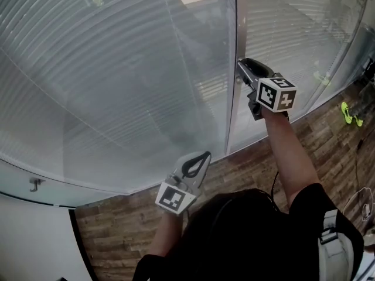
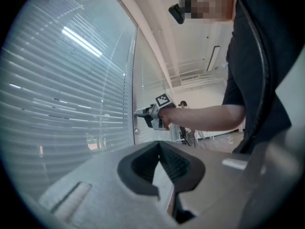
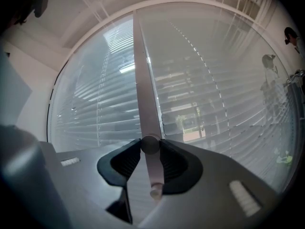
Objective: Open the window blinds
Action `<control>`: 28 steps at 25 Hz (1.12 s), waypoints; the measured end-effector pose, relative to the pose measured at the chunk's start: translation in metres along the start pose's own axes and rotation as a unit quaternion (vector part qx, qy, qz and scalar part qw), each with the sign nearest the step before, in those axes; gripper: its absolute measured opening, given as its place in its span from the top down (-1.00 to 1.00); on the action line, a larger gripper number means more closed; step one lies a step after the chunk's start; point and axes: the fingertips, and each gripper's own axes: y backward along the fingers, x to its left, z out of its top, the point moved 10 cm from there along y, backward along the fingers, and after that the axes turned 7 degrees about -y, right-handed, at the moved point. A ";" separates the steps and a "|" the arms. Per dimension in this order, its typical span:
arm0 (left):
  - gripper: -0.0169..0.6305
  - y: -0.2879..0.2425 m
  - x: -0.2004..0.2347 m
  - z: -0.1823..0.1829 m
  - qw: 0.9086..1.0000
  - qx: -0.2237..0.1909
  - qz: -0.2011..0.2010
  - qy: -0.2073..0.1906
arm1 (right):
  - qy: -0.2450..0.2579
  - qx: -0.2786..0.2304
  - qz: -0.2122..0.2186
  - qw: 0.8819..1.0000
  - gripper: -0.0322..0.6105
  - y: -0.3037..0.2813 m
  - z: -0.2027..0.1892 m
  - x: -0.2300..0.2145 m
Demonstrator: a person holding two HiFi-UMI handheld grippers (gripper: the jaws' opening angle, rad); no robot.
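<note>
Horizontal slatted blinds (image 1: 117, 86) hang behind glass panes, split by a vertical metal mullion (image 1: 231, 98). Through their slats some outdoor view shows in the right gripper view. My right gripper (image 1: 241, 65) is held level against the mullion, its jaws shut on a small round knob (image 3: 150, 143) that sits on the mullion strip (image 3: 142, 80). From the left gripper view, the right gripper (image 2: 143, 112) shows touching the frame. My left gripper (image 1: 202, 157) hangs lower, away from the glass; its jaws (image 2: 159, 149) meet at the tips with nothing between them.
A wood-pattern floor (image 1: 252, 168) runs along the foot of the glass. A yellow-green object (image 1: 350, 115) lies on the floor at the right, with cables (image 1: 358, 157) nearby. A white wall with a small hook (image 1: 35, 184) is at lower left.
</note>
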 end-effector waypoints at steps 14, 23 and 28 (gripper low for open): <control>0.93 -0.003 -0.001 0.005 1.000 0.001 -0.004 -0.009 | 0.008 0.003 -0.001 1.000 0.49 -0.001 0.000 -0.001; 0.93 -0.007 -0.001 0.002 1.000 0.000 -0.007 0.001 | 0.043 0.011 0.007 0.999 0.31 -0.001 0.002 -0.001; 0.93 -0.008 0.001 -0.001 1.000 0.002 -0.008 0.006 | 0.097 0.023 0.005 0.995 0.26 0.008 0.000 -0.007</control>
